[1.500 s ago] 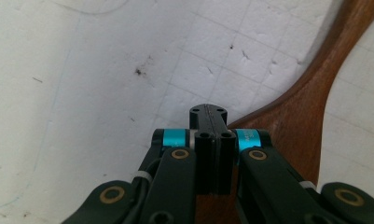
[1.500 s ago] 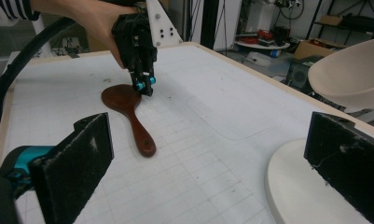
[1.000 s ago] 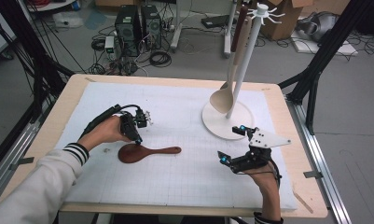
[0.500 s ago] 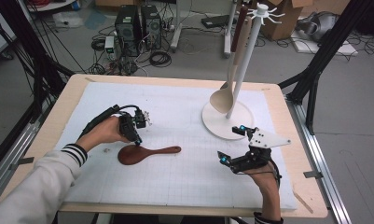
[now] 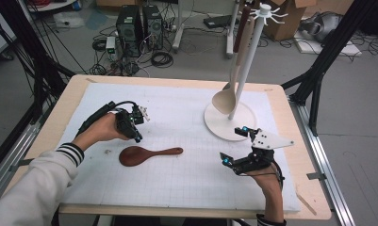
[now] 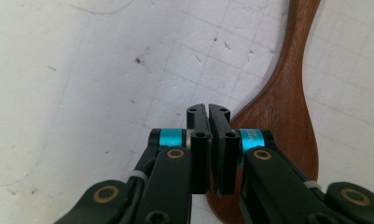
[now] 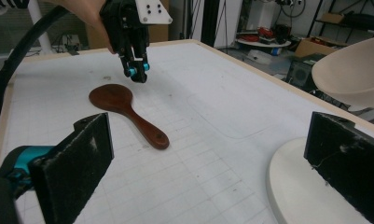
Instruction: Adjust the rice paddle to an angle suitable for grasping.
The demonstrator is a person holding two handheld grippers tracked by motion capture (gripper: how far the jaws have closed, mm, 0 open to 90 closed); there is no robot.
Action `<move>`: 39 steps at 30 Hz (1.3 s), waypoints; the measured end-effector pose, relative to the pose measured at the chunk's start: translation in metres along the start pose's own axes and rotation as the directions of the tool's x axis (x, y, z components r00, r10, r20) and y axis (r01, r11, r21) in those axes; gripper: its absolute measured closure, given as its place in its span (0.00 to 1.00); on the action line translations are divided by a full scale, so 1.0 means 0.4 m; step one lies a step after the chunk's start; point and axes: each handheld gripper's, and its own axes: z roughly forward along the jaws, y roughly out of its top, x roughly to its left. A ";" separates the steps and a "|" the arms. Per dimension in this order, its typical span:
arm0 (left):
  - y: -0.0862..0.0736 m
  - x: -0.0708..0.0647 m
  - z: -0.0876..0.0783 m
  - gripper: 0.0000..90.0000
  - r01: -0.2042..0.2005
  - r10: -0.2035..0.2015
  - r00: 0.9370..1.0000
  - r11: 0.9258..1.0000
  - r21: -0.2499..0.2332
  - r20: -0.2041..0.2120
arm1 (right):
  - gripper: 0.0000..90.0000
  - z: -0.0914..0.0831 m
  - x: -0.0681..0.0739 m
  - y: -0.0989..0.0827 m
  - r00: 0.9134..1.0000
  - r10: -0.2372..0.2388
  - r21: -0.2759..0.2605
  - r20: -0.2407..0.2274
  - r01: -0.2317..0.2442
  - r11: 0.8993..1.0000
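A dark wooden spoon [image 5: 146, 154] lies flat on the white mat, bowl to the left. My left gripper [image 5: 137, 137] points down just above and behind the bowl, clear of it. In the left gripper view its jaws [image 6: 208, 109] stand almost together. They have just been opening by a sliver, with nothing between them, and the spoon [image 6: 287, 116] lies to their right. My right gripper [image 5: 233, 145] hovers open near the mat's front right with nothing in it. The right gripper view looks between its wide pads [image 7: 212, 158] at the spoon [image 7: 128, 109] and the left gripper [image 7: 137, 73].
A white utensil stand with a round base [image 5: 215, 125] and a tall pole [image 5: 245, 70] stands at the back right. A pale wooden spoon [image 5: 224, 99] and a dark utensil [image 5: 241, 19] hang from it. The table's wooden rim [image 5: 304, 141] borders the mat.
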 end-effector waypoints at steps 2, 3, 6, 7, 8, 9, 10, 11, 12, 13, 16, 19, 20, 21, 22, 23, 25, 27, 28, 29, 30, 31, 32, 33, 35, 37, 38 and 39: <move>-0.001 -0.002 -0.004 0.92 0.001 -0.001 1.000 1.000 -0.017 0.001 | 0.00 0.000 0.000 0.000 1.000 0.004 0.002 -0.002 -0.004 1.000; -0.002 -0.002 -0.009 0.90 -0.006 0.006 1.000 1.000 -0.025 0.003 | 0.00 0.000 0.000 -0.001 1.000 0.002 0.002 -0.001 -0.002 1.000; -0.005 -0.004 -0.022 0.84 -0.002 0.002 1.000 0.999 -0.055 0.000 | 0.00 0.000 0.000 -0.001 1.000 0.004 0.002 -0.003 -0.004 1.000; -0.006 -0.003 -0.029 0.80 -0.008 0.008 1.000 0.998 -0.061 0.000 | 0.00 0.000 -0.002 -0.001 1.000 -0.002 -0.002 0.000 0.002 1.000; -0.008 -0.003 -0.034 0.77 -0.007 0.007 1.000 0.998 -0.070 -0.003 | 0.00 0.000 -0.002 -0.001 1.000 -0.002 -0.002 0.000 0.002 1.000; -0.010 -0.003 -0.039 0.73 0.002 -0.002 1.000 0.997 -0.075 -0.003 | 0.00 0.000 -0.002 -0.001 1.000 -0.004 -0.004 -0.001 0.004 1.000; -0.012 -0.003 -0.041 0.67 0.004 -0.004 1.000 0.998 -0.069 0.000 | 0.00 0.000 -0.002 -0.001 1.000 -0.004 -0.005 -0.001 0.004 1.000; -0.013 -0.005 -0.043 0.59 -0.002 0.001 1.000 0.998 -0.063 -0.013 | 0.00 0.000 -0.001 -0.001 1.000 0.000 -0.004 -0.002 0.000 1.000; -0.014 -0.009 -0.047 0.56 -0.023 0.020 0.999 0.998 -0.059 -0.041 | 0.00 0.000 -0.002 -0.001 1.000 -0.002 -0.005 -0.002 0.002 1.000; -0.015 -0.013 -0.050 0.54 -0.025 0.021 0.998 0.997 -0.074 -0.051 | 0.00 0.000 -0.001 -0.001 1.000 -0.001 -0.003 -0.002 0.001 1.000; -0.017 -0.012 -0.064 0.45 -0.026 0.021 0.998 0.995 -0.098 -0.052 | 0.00 0.001 0.000 -0.001 1.000 0.006 0.002 -0.004 -0.006 1.000; -0.018 -0.014 -0.075 0.36 -0.025 0.018 0.998 0.993 -0.112 -0.062 | 0.00 0.001 0.000 -0.001 1.000 0.004 0.002 -0.004 -0.004 1.000; -0.018 -0.014 -0.080 0.33 -0.034 0.026 0.997 0.993 -0.115 -0.074 | 0.00 0.000 -0.001 -0.001 1.000 0.006 0.002 -0.004 -0.006 1.000; -0.017 -0.016 -0.082 0.28 -0.029 0.019 0.996 0.992 -0.125 -0.083 | 0.00 0.000 -0.002 -0.001 1.000 0.003 -0.001 -0.002 -0.003 1.000; -0.016 -0.016 -0.086 0.20 -0.021 0.010 0.996 0.992 -0.125 -0.091 | 0.00 0.000 -0.002 -0.001 1.000 0.002 -0.003 -0.003 -0.002 1.000; -0.015 -0.016 -0.087 0.14 -0.013 0.000 0.995 0.991 -0.130 -0.101 | 0.00 0.000 -0.002 -0.001 1.000 0.004 -0.003 -0.004 -0.004 1.000; -0.012 -0.017 -0.092 0.04 -0.012 -0.005 0.993 0.990 -0.139 -0.118 | 0.00 0.000 -0.002 -0.001 1.000 0.002 -0.004 -0.005 -0.002 1.000; -0.011 -0.018 -0.097 0.02 -0.005 -0.016 0.993 0.985 -0.171 -0.119 | 0.00 0.000 -0.001 -0.001 1.000 0.008 0.001 -0.008 -0.008 1.000; -0.011 -0.019 -0.099 0.02 -0.009 -0.014 0.992 0.984 -0.178 -0.124 | 0.00 0.000 -0.001 -0.001 1.000 0.008 0.001 -0.008 -0.008 1.000; -0.010 -0.018 -0.103 0.02 -0.025 0.002 0.991 0.986 -0.163 -0.137 | 0.00 -0.001 -0.002 -0.001 1.000 0.007 -0.002 -0.005 -0.007 1.000; -0.010 -0.020 -0.102 0.02 -0.021 -0.003 0.990 0.986 -0.166 -0.143 | 0.00 -0.001 -0.001 -0.001 1.000 0.009 -0.002 -0.004 -0.009 1.000; -0.009 -0.021 -0.103 0.02 -0.027 0.003 0.990 0.986 -0.165 -0.140 | 0.00 -0.002 -0.001 -0.001 1.000 0.010 -0.003 -0.005 -0.010 1.000; -0.008 -0.020 -0.106 0.02 -0.039 0.016 0.990 0.986 -0.160 -0.141 | 0.00 -0.002 -0.002 -0.001 1.000 0.011 -0.003 -0.005 -0.011 1.000; -0.007 -0.022 -0.108 0.02 -0.038 0.013 0.989 0.985 -0.168 -0.145 | 0.00 -0.002 -0.002 -0.001 1.000 0.011 -0.002 -0.005 -0.011 1.000; -0.004 -0.025 -0.111 0.02 -0.042 0.016 0.989 0.983 -0.180 -0.145 | 0.00 -0.001 -0.002 -0.001 1.000 0.009 -0.002 -0.005 -0.009 1.000; 0.001 -0.029 -0.116 0.02 -0.060 0.032 0.988 0.981 -0.184 -0.152 | 0.00 -0.001 -0.002 -0.002 1.000 0.005 -0.001 -0.003 -0.005 1.000; 0.003 -0.031 -0.118 0.02 -0.067 0.038 0.988 0.980 -0.189 -0.153 | 0.00 -0.001 -0.001 -0.002 1.000 0.012 0.004 -0.007 -0.012 1.000; 0.006 -0.033 -0.120 0.02 -0.075 0.046 0.987 0.979 -0.187 -0.155 | 0.00 -0.001 -0.003 -0.002 1.000 0.006 0.000 -0.003 -0.006 1.000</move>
